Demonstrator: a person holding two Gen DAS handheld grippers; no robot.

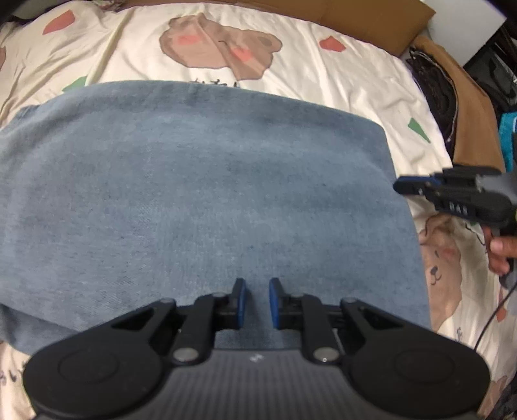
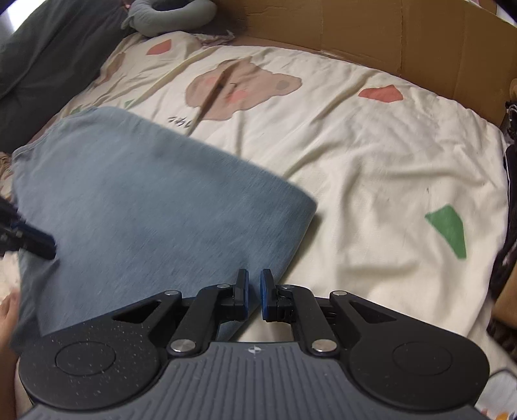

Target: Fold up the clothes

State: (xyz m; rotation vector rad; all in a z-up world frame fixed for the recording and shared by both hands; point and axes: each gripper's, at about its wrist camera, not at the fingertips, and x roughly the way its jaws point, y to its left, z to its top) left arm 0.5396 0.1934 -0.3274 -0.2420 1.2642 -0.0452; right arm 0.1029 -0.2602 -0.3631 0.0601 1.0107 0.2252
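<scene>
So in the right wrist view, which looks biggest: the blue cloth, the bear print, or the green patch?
1. Blue cloth
2. Bear print
3. Green patch
The cloth lies nearer the camera, which swells it some.

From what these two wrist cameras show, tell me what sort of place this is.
Probably a bedroom at home: the blue garment lies flat on a bed sheet printed with cartoon bears, cardboard stands along the far edge, and a grey cushion sits in the corner.
</scene>
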